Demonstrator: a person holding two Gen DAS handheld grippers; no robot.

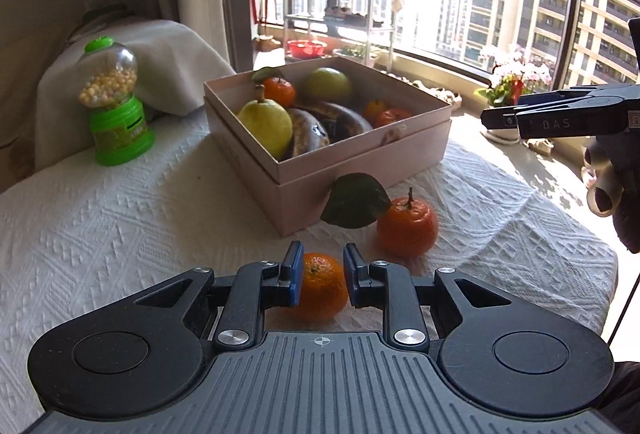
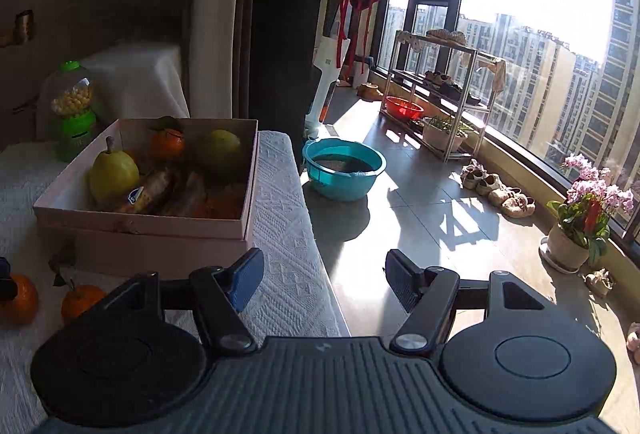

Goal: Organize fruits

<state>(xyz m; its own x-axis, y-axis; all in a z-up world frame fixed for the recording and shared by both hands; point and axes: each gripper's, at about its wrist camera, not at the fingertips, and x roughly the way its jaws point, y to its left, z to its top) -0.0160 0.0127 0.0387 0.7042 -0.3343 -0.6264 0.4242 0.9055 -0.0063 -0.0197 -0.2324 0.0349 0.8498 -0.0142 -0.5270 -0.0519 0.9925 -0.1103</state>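
Orange tangerine (image 1: 320, 286) being gripped by the left claw (image 1: 319, 276) on the counter (image 1: 120, 226).
Next, it is needing carrying into the box (image 1: 360, 161); the right claw (image 2: 322, 284) is hanging open, empty.

Your left gripper (image 1: 319, 276) tilts downward, jaws nearly closed. Your right gripper (image 2: 324, 284), at three o'clock of it, has jaws spread wide, empty.

Fruit box at table centre, loose fruit in front.
Inside box (image 1: 360, 157): pear (image 1: 266, 123) at left, bananas (image 1: 320, 125) in middle, tangerines (image 1: 280, 89) behind and at right. Dispenser (image 1: 116, 105) left of box, apart from it. Leafed tangerine (image 1: 407, 224) just before box corner; another mandarin (image 1: 322, 286) nearer, left of it, on cloth (image 1: 120, 234).
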